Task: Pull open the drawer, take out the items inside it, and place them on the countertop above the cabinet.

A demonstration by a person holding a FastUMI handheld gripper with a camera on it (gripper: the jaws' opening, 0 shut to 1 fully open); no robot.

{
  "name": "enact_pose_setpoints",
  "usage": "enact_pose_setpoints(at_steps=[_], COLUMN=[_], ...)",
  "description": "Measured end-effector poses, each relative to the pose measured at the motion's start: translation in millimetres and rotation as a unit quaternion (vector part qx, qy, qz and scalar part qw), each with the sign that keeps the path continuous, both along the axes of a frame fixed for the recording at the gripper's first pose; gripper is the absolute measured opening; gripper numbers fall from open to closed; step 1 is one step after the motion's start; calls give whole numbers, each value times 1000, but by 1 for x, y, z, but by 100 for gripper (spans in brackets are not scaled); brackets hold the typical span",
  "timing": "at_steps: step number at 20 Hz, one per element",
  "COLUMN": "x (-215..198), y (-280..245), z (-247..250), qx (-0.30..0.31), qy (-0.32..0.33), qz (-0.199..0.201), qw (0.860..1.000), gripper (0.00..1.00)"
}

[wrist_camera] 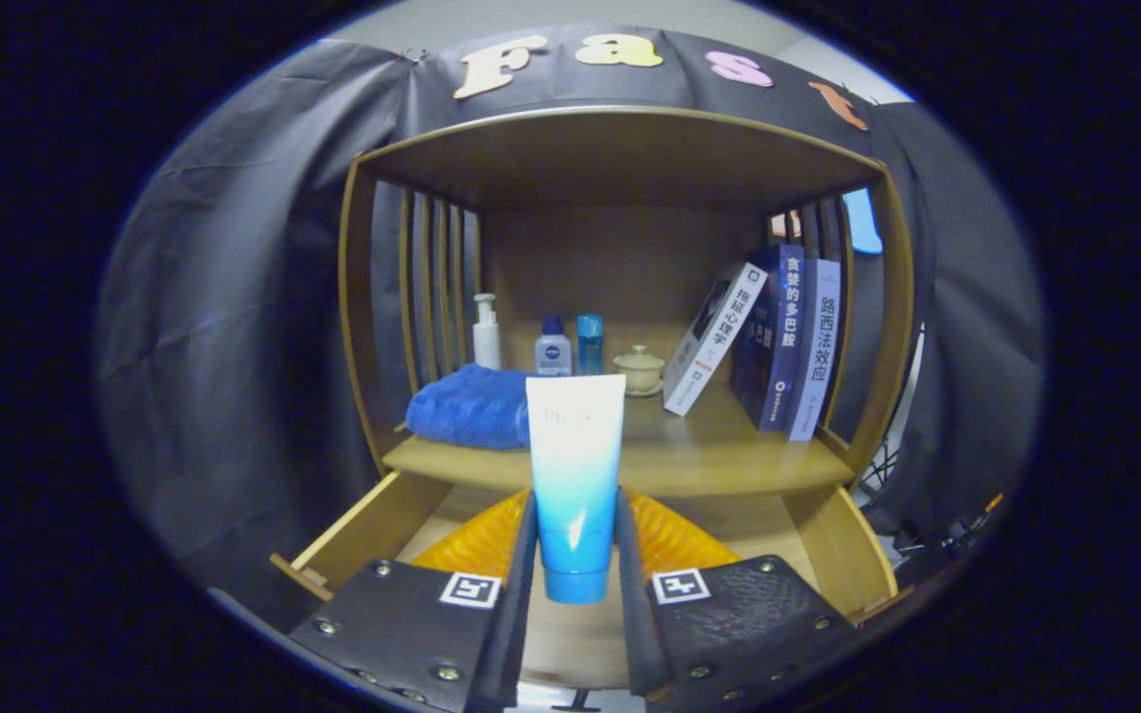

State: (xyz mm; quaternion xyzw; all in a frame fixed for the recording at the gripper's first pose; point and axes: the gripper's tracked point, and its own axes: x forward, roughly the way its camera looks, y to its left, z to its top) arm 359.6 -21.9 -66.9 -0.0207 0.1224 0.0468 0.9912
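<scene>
Fingers (531, 555) of the gripper (576, 564) pinch a blue-and-white tube (575, 475) from both sides, cap end down, so it stands upright between them. Below and just behind the tube lies the open drawer (363, 530), pulled out from the wooden cabinet, with an orange ribbed item (674, 540) on its floor, partly hidden by the fingers. That item seems to remain for a later trip.

Beyond the tube is the countertop (709, 456), the shelf board directly above the drawer. The step in hand looks like carrying the tube onto it. To do that well, lift enough that the cap clears the board's front edge, keep the pinch firm so the smooth tube does not slip, and move straight ahead.

Left of the tube's line sits a folded blue towel (471, 406); farther back stand a pump bottle (486, 332), two small bottles (570, 347) and a lidded cup (640, 368); leaning books (769, 337) fill the right. Bare board just right of the tube, before the cup, seems the safest spot.
</scene>
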Motion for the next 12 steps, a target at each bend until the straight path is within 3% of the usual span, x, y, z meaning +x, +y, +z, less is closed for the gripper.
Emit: enact_pose_setpoints(at_steps=[6,12], x=[58,114], y=[-5,-15], z=[6,-46], qx=[22,-6], qy=[-5,36], qz=[-24,-48], qw=[999,998], gripper=[41,41])
